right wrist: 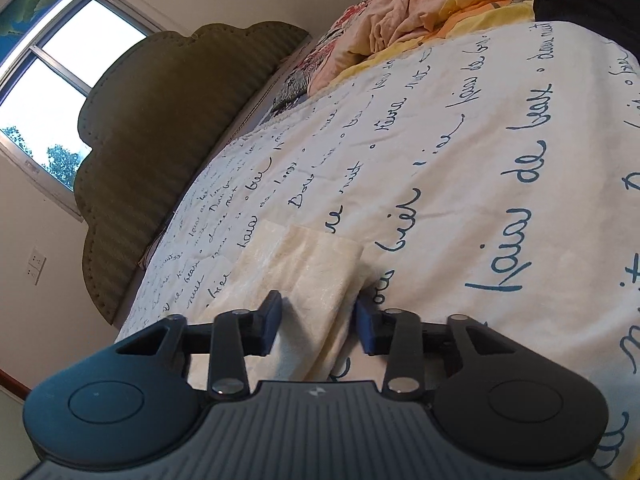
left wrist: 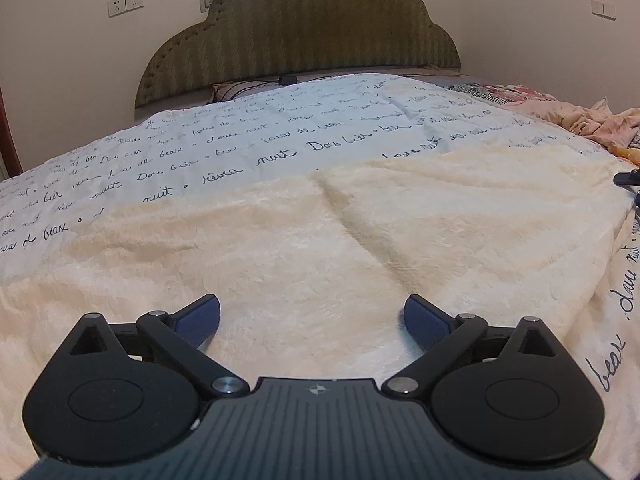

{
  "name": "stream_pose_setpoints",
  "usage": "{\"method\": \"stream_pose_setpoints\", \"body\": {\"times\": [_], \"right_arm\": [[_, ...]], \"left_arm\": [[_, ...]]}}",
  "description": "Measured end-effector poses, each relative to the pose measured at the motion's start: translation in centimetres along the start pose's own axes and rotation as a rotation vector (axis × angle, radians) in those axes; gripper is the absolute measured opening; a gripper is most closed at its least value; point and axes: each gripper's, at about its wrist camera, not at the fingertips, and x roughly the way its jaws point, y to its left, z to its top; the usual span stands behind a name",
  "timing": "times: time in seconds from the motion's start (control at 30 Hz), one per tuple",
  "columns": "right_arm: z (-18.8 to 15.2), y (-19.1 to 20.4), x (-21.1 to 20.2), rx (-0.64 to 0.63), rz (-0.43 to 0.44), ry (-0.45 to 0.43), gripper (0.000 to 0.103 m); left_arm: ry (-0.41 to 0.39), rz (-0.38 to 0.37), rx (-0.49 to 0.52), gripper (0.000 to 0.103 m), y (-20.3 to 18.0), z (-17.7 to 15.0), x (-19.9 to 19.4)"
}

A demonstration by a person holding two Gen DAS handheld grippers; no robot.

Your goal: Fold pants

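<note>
The pants (left wrist: 360,232) are cream, fuzzy fabric spread flat on the bed, with a crease running down their middle. My left gripper (left wrist: 312,316) is open wide and hovers low over their near part, holding nothing. In the right wrist view, an end of the pants (right wrist: 308,280) lies between the blue pads of my right gripper (right wrist: 318,322). The jaws stand apart on either side of the fabric and do not press it. A dark bit of the right gripper (left wrist: 628,178) shows at the left wrist view's right edge.
A white bedspread (left wrist: 200,160) with dark script covers the bed, also in the right wrist view (right wrist: 480,160). A green padded headboard (left wrist: 296,28) stands behind. Crumpled pink and yellow bedding (right wrist: 420,12) is heaped at the far right. A window (right wrist: 60,76) is in the wall.
</note>
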Motion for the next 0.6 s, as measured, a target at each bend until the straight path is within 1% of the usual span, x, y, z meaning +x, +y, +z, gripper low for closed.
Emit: {"method": "stream_pose_setpoints", "body": {"times": [0.03,0.07,0.2,0.3,0.37,0.4,0.47,0.53,0.6], "right_arm": [[0.0,0.1,-0.2,-0.01,0.008,-0.007,0.023],[0.0,0.4,-0.4,-0.025,0.016,-0.017,0.02],[-0.3,3.2,-1.8,-0.168,0.058,-0.077,0.016],[-1.4,7.3,-2.9,-0.386,0.084,-0.116,0.015],[-3.3,10.8,-3.8,-0.557,0.125,-0.135,0.015],[-4.3,12.2,-4.1,-0.629,0.148,-0.136,0.015],[-7.1,15.5,-4.5,-0.782,0.204,-0.128,0.015],[-10.2,17.9,-4.9,-0.904,0.265,-0.101,0.015],[-13.0,19.3,-5.1,-0.985,0.317,-0.064,0.015]], "left_arm": [[0.001,-0.001,-0.002,0.1,0.1,0.1,-0.1],[0.002,-0.003,-0.003,0.099,0.1,0.2,-0.2],[0.005,-0.002,0.011,0.098,0.3,0.8,-0.7],[-0.027,0.026,-0.018,0.098,1.3,1.2,-1.4],[-0.042,0.03,-0.077,0.098,2.5,1.5,-1.6],[-0.044,0.013,-0.125,0.098,3.2,1.7,-1.7],[-0.025,-0.06,-0.247,0.097,5.0,2.1,-1.6],[0.029,-0.204,-0.395,0.096,6.8,2.5,-1.0],[0.053,-0.356,-0.546,0.096,8.1,2.6,-0.3]]}}
